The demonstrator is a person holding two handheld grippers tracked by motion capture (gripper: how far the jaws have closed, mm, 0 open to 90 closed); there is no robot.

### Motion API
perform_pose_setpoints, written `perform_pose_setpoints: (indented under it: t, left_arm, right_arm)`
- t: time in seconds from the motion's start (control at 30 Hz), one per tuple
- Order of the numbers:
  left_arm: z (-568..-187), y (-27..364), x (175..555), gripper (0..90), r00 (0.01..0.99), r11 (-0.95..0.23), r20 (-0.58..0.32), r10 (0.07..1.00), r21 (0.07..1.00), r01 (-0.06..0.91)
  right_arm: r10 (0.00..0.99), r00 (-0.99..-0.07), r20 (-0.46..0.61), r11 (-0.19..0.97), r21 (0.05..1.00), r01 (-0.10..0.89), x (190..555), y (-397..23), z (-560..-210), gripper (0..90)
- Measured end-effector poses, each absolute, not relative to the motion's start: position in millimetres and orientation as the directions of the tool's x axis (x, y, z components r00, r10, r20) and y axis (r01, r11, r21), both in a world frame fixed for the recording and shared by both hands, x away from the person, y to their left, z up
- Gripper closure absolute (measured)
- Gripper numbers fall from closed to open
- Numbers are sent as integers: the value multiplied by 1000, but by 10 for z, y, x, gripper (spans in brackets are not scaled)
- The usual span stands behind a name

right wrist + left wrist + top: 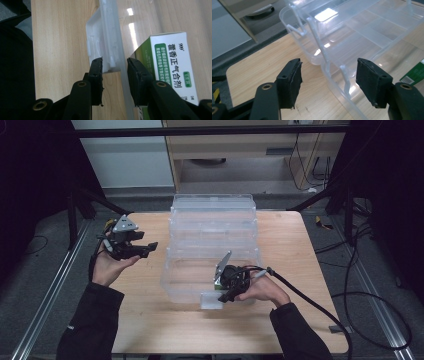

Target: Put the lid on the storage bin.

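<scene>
wooden table (150,320) is carrying a clear plastic box (212,235) at its middle. at the box's near wall, the right gripper (226,296) is straddling the white latch (100,50), pads not visibly pressing. left of the box, the left gripper (145,249) is hovering released.

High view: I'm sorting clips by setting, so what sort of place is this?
Probably a lab or recording workspace: a light wooden table inside a black metal frame, loose black cables on grey carpet, and a clear plastic storage box as the prop.
</scene>
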State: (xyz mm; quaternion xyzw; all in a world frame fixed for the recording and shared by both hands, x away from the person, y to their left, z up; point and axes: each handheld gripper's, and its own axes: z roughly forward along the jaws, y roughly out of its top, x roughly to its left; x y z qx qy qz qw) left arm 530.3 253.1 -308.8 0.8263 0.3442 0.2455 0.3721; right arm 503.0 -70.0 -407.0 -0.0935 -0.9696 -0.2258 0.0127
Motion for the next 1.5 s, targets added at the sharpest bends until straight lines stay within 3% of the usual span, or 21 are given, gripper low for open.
perform_pose_setpoints:
  t: [0.6, 1.5]
  left_arm:
    - [-2843, 2331, 5485, 372, 725, -581, 183, 664, 737, 346]
    - [-2768, 1963, 5810, 427, 827, -738, 297, 478, 646, 195]
  right_arm:
    - [173, -983, 63, 882, 434, 183, 5024, -699, -4068, 661]
    - [172, -983, 57, 881, 438, 180, 5013, -700, -4070, 662]
